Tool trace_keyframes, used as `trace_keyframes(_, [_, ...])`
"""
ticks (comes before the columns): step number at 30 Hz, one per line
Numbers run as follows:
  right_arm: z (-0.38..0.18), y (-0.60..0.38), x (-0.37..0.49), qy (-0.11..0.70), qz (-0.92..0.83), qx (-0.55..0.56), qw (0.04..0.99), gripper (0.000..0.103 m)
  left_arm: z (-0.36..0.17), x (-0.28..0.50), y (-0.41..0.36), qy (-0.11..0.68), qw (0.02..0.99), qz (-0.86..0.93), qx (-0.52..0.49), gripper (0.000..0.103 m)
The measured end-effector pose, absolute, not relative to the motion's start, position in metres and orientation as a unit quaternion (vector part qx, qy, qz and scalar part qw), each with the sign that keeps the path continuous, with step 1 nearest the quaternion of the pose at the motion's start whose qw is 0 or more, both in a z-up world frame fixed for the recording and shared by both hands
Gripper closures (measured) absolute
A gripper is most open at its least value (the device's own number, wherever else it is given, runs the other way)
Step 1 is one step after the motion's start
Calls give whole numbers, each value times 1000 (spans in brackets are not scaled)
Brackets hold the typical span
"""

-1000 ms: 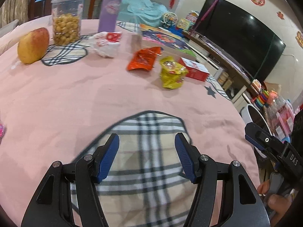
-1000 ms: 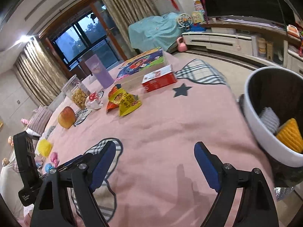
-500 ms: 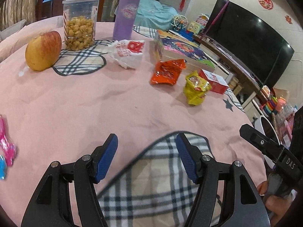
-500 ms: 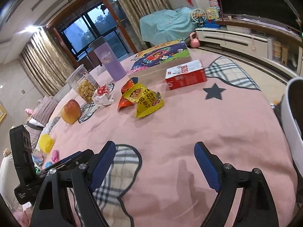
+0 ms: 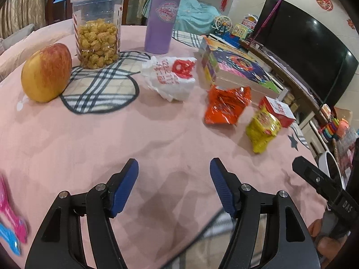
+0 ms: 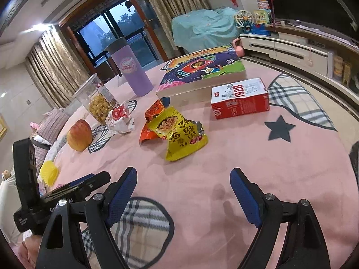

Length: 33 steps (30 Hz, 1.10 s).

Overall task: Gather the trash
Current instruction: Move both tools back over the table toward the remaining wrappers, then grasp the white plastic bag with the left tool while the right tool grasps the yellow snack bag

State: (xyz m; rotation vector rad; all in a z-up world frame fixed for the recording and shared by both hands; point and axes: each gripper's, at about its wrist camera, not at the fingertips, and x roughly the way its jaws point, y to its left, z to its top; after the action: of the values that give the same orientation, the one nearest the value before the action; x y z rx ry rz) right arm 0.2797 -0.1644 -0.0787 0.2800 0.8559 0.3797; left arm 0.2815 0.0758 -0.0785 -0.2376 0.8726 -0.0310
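Red box [image 6: 239, 98] at 1 o'clock reads "1928"; purple tumbler [image 5: 163, 15] at 12 has a round "Cinnamoroll"-type badge, barely legible. Left gripper [image 5: 174, 185] jaws just opening, empty; right gripper [image 6: 182, 189] jaws wide, empty over pink tabletop [image 6: 246, 152].

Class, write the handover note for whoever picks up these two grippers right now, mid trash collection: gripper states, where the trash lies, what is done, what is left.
Left gripper: open, nothing between its jaws, which have just been opening, over bare pink cloth.
Right gripper: open wide, empty.
Trash, all on the table: yellow snack bag nearest the right gripper, orange wrapper partly behind it, crumpled white wrapper near the snack jar.
Done: no piece on the table gripped yet.
Left: pick up all three and bin them; white bin rim shows at the table's right edge.
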Motion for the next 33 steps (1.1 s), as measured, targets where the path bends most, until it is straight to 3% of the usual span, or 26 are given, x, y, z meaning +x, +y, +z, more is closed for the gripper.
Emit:
trace_keyframes(19, [-95, -152, 327, 429, 182, 149, 872, 17, -71, 359, 78, 400, 910, -1, -108, 28])
trace_keyframes(24, [-96, -150, 332, 430, 184, 150, 871, 18, -75, 368, 78, 394, 913, 7, -108, 29])
trace_keyframes(25, [-96, -150, 333, 429, 185, 151, 871, 19, -76, 369, 79, 394, 913, 6, -109, 33])
trace_keyframes(27, [-96, -149, 334, 429, 188, 152, 870, 35, -78, 371, 78, 396, 912, 3, -108, 47])
trace_keyframes(30, [-101, -148, 336, 441, 191, 154, 863, 65, -79, 370, 76, 394, 914, -1, -98, 55])
trace_keyframes(33, [-103, -149, 333, 444, 193, 155, 861, 76, -76, 367, 75, 391, 916, -4, -92, 63])
